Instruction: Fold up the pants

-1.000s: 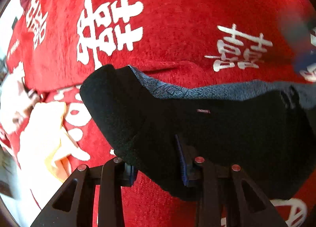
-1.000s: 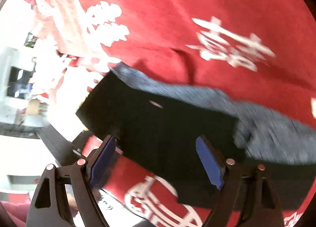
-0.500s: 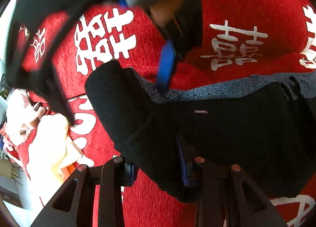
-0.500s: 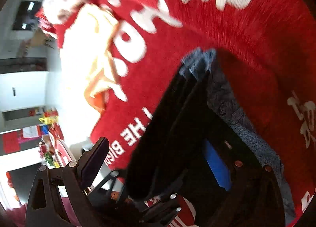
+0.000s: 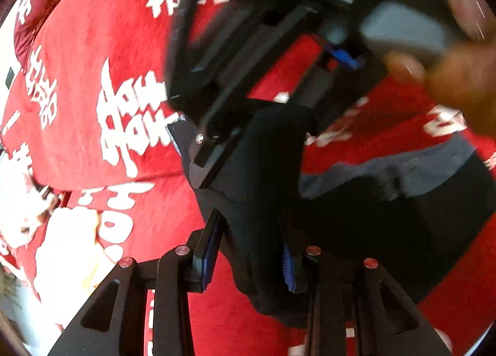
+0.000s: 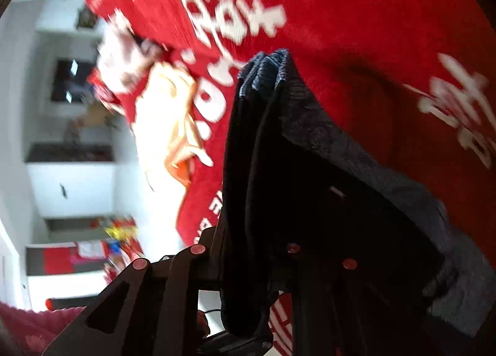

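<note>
The black pants (image 5: 387,226) with a grey inner waistband lie bunched on the red cloth (image 5: 102,46) with white characters. My left gripper (image 5: 251,250) is shut on a fold of the black fabric near the pants' left end. In the right wrist view the pants (image 6: 294,188) hang in stacked folds between my right gripper's fingers (image 6: 248,266), which are shut on them. The right gripper's body (image 5: 272,55) also shows in the left wrist view, blurred, just above the lifted fabric.
A pale yellow garment (image 5: 71,250) lies on the red cloth at the left, also seen in the right wrist view (image 6: 167,126). The cloth's edge drops off at the left, with white walls and shelves (image 6: 62,185) beyond.
My right gripper swung across over the pants' left end and closed on the fabric. The left end of the pants has been lifted and bunched up. The left gripper kept its hold.
</note>
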`<state>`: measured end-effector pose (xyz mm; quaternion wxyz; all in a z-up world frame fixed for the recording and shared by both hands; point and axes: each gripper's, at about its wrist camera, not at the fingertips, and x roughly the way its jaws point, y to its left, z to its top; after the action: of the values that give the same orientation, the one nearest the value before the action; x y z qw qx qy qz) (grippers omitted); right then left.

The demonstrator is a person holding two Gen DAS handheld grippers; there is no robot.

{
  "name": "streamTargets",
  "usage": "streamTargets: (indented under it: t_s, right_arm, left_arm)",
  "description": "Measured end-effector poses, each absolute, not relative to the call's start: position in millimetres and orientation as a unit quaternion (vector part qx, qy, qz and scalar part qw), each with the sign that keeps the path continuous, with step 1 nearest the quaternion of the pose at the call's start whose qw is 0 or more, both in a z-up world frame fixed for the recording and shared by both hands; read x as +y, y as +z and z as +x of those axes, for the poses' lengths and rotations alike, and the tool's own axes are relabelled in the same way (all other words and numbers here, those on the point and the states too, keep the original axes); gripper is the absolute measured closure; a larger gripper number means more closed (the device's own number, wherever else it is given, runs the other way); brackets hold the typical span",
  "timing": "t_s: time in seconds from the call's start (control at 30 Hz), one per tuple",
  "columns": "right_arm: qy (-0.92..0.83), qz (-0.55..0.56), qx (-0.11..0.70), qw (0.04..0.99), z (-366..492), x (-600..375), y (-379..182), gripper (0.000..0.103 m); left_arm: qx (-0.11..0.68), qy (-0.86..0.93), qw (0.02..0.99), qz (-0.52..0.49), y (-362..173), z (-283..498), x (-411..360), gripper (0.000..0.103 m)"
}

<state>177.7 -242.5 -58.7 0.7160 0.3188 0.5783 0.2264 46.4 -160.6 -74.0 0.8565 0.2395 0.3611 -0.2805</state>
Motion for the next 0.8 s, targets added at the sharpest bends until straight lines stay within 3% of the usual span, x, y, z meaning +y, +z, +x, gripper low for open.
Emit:
streamTargets:
  t_s: [0.37,0.57,0.8]
  right_arm:
    - [0.165,0.427,0.453,0.765,20.1,-376.4,-34.3,0.083]
    - [0.110,0.483,0.425,0.757,-67.9,-443.7,-77.0,0.083]
    - [0.047,0.512,0.458,0.725,-113.4,-476.8,-167.5,0.083]
  left_arm:
    - [0.330,-0.401,0.813,0.263,-24.5,-52.1,-266.8,0.068]
    - [0.341,-0.451,0.762,0.316,-61.3,-114.6,-328.8,0.068]
    - [0.389,-0.446,0.719,0.365,-128.5,-139.7,-364.8,0.068]
